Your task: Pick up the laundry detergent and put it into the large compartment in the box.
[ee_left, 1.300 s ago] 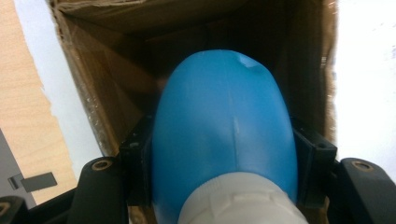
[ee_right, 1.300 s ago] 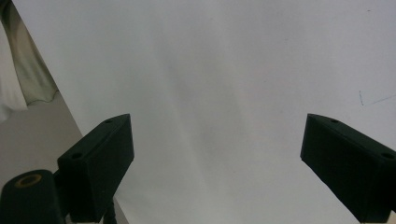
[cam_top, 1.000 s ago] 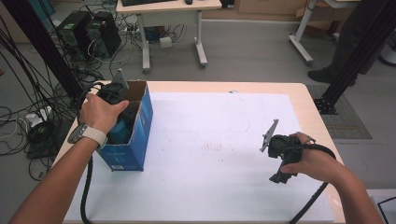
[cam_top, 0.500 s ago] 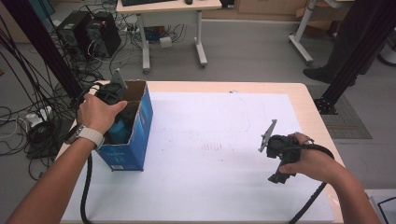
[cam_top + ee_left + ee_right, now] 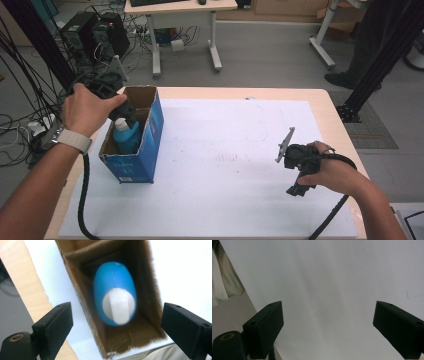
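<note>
The left gripper (image 5: 117,322) hangs above the open top of a blue cardboard box (image 5: 150,130), its jaws having just been opening; they now stand wide apart with nothing pressed between them. Straight below them, inside the box, a blue bottle with a white cap (image 5: 116,303) stands upright, free of both jaws, its rounded shoulders blurred in the left gripper view. The box's brown inner walls (image 5: 150,290) close in on either side of the bottle, leaving narrow gaps beside it. In the high view the left hand (image 5: 90,107) holds this gripper over the box's far end.

The right gripper (image 5: 295,157) is well apart, near the counter's right edge, its jaws spread wide and empty over bare white paper (image 5: 332,290).

That white sheet (image 5: 235,175) covers most of the pale wooden counter (image 5: 340,107); the box sits at the sheet's left edge, close to the counter's left side. Between the two grippers the sheet lies open. Beyond the counter, a grey floor (image 5: 270,55) carries a white desk (image 5: 180,7), tangled cables (image 5: 20,125) and a black frame post (image 5: 380,65).
</note>
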`<state>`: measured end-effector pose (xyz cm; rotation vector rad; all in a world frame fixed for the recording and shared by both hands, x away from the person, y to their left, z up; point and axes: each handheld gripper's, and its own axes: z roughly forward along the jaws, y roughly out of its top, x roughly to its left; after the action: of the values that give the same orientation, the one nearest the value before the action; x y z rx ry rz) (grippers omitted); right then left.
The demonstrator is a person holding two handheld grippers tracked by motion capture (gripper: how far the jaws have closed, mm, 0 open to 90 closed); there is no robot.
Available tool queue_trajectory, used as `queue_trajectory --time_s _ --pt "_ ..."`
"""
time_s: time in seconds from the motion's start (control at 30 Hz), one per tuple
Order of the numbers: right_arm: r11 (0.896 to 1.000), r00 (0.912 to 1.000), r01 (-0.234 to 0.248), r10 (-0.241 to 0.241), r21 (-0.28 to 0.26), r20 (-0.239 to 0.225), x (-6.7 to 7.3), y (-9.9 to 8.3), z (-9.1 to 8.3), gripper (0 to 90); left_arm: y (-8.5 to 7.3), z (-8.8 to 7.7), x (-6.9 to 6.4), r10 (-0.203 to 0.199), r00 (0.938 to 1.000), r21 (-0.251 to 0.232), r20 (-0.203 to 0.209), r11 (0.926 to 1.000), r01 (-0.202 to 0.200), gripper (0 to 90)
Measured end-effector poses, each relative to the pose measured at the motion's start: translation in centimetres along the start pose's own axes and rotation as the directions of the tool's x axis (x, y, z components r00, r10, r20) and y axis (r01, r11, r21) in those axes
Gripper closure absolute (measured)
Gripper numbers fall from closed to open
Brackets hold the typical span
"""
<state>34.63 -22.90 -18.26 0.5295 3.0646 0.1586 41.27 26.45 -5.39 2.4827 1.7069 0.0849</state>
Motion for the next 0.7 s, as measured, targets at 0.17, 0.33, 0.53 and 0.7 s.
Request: queue_trajectory --time_s 0.17,0.33,0.53,0.7 --pt "1.000 1.0000 -0.001 0.001 -0.001 0.002 0.1 0.1 -0.1 8.8 -1.0 -2.4 0.1 0.143 0.9891 -0.051 0.035 0.9887 -0.141 9.2" --pt "1.000 0.9999 -0.012 0.012 0.002 -0.001 0.2 0.0 -0.2 8.9 -2.0 -4.3 -1.4 0.344 0.9390 -0.110 0.007 0.9336 -0.341 9.4" --pt "1.000 0.9998 -0.021 0.021 -0.002 0.006 0.4 -0.2 -0.5 8.8 -1.6 -5.5 -3.7 0.559 0.8291 -0.117 -0.020 0.8222 -0.557 7.8" --pt "1.000 0.9996 -0.026 0.027 -0.002 0.009 0.6 -0.4 -0.5 8.8 0.3 -5.4 -5.6 0.695 0.7187 -0.079 0.003 0.7166 -0.693 4.8"
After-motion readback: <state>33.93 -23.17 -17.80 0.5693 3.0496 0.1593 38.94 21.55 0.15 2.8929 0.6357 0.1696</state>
